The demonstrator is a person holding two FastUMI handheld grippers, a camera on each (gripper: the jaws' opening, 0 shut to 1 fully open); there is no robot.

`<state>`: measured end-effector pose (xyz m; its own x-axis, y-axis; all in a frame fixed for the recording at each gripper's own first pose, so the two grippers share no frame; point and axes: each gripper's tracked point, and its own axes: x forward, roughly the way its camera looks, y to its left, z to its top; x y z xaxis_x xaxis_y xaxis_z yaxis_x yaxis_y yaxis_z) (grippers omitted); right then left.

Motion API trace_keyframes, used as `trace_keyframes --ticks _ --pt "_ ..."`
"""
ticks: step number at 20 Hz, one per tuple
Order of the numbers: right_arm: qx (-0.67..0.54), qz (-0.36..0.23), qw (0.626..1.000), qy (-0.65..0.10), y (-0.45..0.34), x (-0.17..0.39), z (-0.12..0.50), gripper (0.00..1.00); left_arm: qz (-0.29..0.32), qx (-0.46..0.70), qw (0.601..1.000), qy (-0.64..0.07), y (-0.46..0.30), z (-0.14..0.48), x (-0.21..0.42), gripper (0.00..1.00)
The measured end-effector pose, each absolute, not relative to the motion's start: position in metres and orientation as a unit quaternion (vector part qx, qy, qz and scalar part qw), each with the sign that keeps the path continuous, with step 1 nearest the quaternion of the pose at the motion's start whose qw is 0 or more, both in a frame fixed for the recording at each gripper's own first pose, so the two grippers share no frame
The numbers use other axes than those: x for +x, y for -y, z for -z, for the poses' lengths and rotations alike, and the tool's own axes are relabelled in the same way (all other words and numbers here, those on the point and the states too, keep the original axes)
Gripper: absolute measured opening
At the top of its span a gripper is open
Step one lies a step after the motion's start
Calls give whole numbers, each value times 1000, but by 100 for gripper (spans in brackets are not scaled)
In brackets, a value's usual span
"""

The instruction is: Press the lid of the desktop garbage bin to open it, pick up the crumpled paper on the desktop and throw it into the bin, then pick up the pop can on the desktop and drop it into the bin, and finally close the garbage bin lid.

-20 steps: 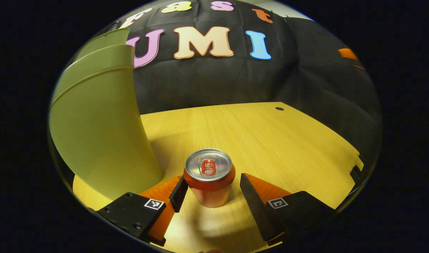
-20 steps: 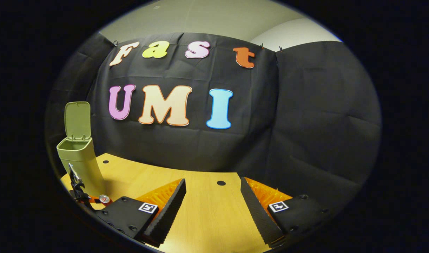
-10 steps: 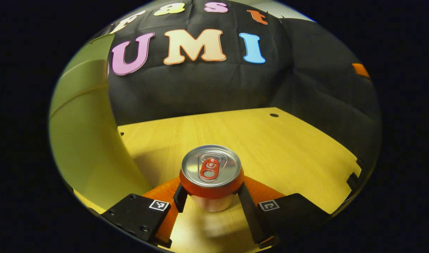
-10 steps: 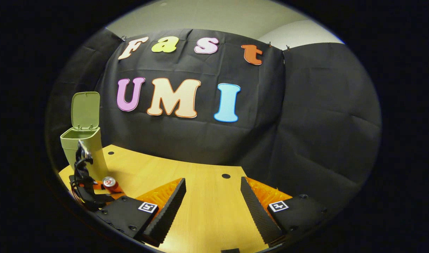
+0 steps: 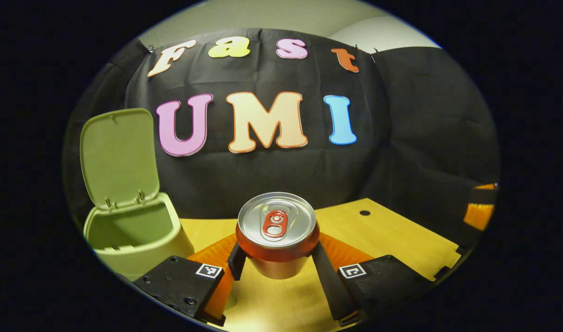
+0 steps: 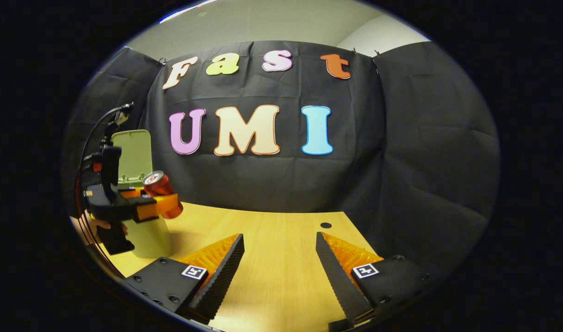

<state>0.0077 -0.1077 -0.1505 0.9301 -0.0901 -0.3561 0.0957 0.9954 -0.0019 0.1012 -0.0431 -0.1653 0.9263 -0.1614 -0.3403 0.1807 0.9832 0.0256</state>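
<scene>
Pop can [image 5: 277, 230] is clamped between left gripper [image 5: 276, 260] fingers, raised beside open bin [image 5: 134, 235]. Right gripper [image 6: 279, 267] is held wide, empty. Next: can to be centred over opening, then released.

In the left gripper view, the can [image 5: 277, 233] is sitting between the left gripper's [image 5: 278, 263] fingers, raised above the table [image 5: 392, 240]. The bin [image 5: 136, 240] is standing to the can's left, its lid [image 5: 118, 157] standing up behind the opening. In the right gripper view, the right gripper [image 6: 279, 267] is hanging over the table, well right of the bin.
</scene>
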Motion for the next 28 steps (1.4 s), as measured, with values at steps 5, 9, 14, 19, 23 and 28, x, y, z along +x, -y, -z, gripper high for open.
trace_keyframes --ticks 5,9,14,19,23,28 --pt "34 44 980 -190 106 10 163 100 10 56 992 -114 -18 102 127 76" --pt "58 39 977 -202 101 11 175 98 -51 71 990 -112 -76 94 123 76" --pt "51 32 975 -212 98 13 183 97 -122 79 980 -135 -137 113 104 77" --pt "43 14 975 -217 85 21 180 97 -174 80 972 -134 -178 109 90 89" --pt "30 2 977 -209 74 28 172 97 -188 83 973 -102 -194 48 114 96" --pt "40 11 979 -201 69 26 172 97 -200 76 977 -19 -217 -39 162 99"
